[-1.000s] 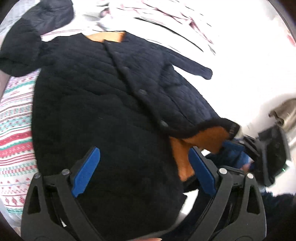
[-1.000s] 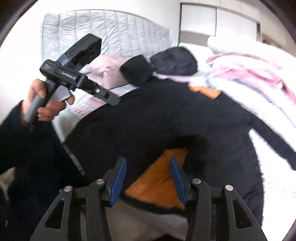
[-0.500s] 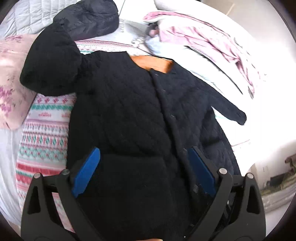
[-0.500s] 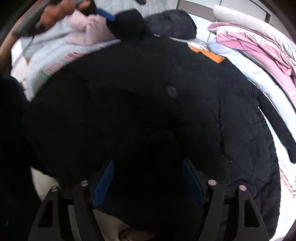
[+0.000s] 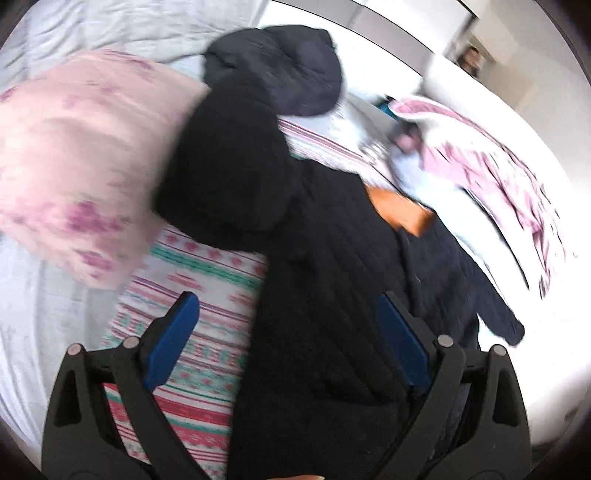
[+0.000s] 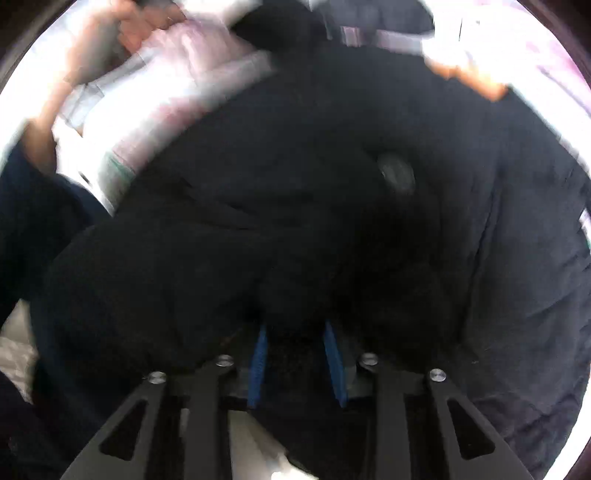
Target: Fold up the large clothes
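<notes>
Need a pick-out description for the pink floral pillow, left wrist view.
Start from the grey bed sheet, then find the black quilted jacket spread over it. The pillow lies by the jacket's bunched sleeve, above the striped patterned blanket. It alone is puffy, pale pink with purple flower blotches.

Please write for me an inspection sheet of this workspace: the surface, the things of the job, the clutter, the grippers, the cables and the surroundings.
Surface: bed with pale grey sheet; patterned striped blanket under the coat.
Job's things: dark quilted coat spread out, orange lining showing at the collar; one sleeve lies out to the side.
Clutter: pink floral pillow, dark padded garment, pink-and-white cloth.
Grippers: left gripper open, above the coat's edge; right gripper closing, with coat fabric between its pads.
Cables: nothing seen.
Surroundings: white wall; the rest too blurred to tell.
</notes>
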